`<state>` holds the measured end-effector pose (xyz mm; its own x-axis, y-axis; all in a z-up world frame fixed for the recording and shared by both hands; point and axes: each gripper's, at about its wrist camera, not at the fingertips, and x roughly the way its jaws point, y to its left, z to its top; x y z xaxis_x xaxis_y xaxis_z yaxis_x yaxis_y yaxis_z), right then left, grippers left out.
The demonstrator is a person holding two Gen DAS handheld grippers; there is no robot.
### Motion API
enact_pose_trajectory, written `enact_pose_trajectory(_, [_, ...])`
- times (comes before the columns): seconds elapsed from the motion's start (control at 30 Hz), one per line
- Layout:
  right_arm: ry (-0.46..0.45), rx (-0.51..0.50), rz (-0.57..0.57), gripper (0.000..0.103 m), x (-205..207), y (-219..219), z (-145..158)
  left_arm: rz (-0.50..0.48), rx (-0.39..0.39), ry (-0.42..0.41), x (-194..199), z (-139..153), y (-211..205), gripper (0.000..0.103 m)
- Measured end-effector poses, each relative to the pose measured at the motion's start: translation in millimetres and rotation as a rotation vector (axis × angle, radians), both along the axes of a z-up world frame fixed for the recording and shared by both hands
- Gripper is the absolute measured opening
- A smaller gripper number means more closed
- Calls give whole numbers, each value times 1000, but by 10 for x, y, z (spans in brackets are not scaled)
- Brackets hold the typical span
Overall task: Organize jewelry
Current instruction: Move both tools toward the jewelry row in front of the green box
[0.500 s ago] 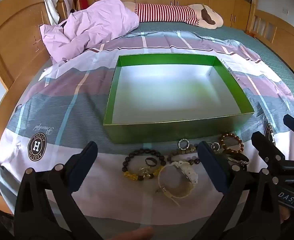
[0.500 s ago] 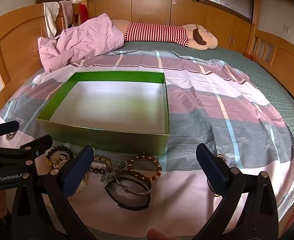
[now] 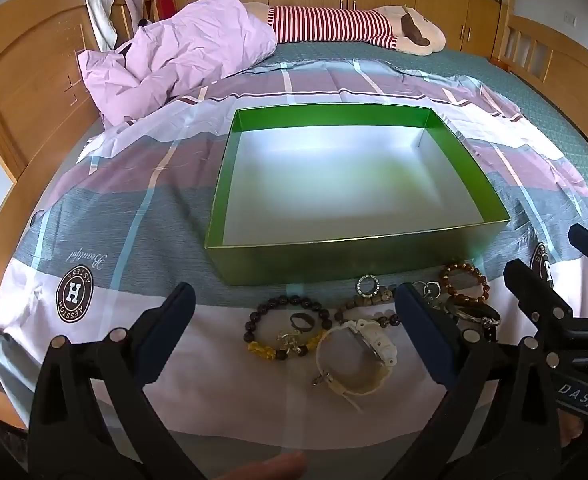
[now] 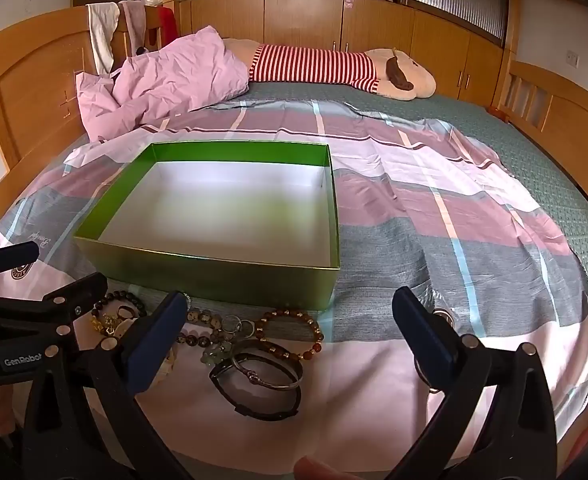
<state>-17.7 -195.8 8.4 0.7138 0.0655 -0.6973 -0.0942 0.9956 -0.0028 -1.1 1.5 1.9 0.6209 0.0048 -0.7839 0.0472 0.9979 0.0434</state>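
1. The left gripper (image 3: pixel 294 320), a black clamp with dark blue finger pads, hangs over the near edge of the bed with its jaws spread wide and nothing between the pads.
2. The right gripper (image 4: pixel 288 326), of the same build, is likewise spread wide and holds nothing; in the left wrist view it shows at the right edge (image 3: pixel 550 272).
3. Framed between the left gripper's fingers lies a dark round-bead bracelet with yellow beads (image 3: pixel 288 330), with a small dark ring (image 3: pixel 302 321) inside its loop.
4. Just right of it, a cream-white plastic wristwatch (image 3: pixel 360 356) lies on its side, touching a brown mottled-bead bracelet (image 3: pixel 368 306).
5. A small silver ring-shaped pendant (image 3: pixel 368 285) lies just in front of the box wall.
6. In the right wrist view, an amber-brown bead bracelet (image 4: pixel 292 334) lies just inside the left finger, beside a cluster of thin silver rings (image 4: pixel 238 326).
7. Nearer the camera, a silver metal bangle (image 4: pixel 268 368) rests across a black band bracelet (image 4: pixel 254 396).
8. All the jewelry sits on the pale strip of a pink, grey and white striped bedsheet (image 4: pixel 414 208), just in front of the box.
9. The open green cardboard box with a white inside (image 3: pixel 374 254) stands behind the pile, with nothing in it.
10. Farther back lie a crumpled lilac quilt (image 3: pixel 182 60) and a plush toy in a red-and-white striped shirt (image 3: pixel 334 26), against a wooden bed frame (image 3: pixel 22 80).
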Motion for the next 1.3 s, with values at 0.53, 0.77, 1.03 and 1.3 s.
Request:
enact_pose_trajectory(0.53, [4, 1, 0, 101, 7, 27, -10, -6, 13, 10, 14, -82, -21, 99])
enact_pose_trajectory(0.77, [5, 2, 1, 101, 10, 26, -24, -6, 21, 19, 19, -112, -42, 99])
enact_pose_trajectory(1.03, [14, -4, 5, 101, 20, 37, -62, -7, 30, 30, 29, -152, -51, 99])
enact_pose_trajectory(1.3, [16, -15, 9, 101, 20, 46, -64, -5, 30, 31, 28, -163, -30, 99])
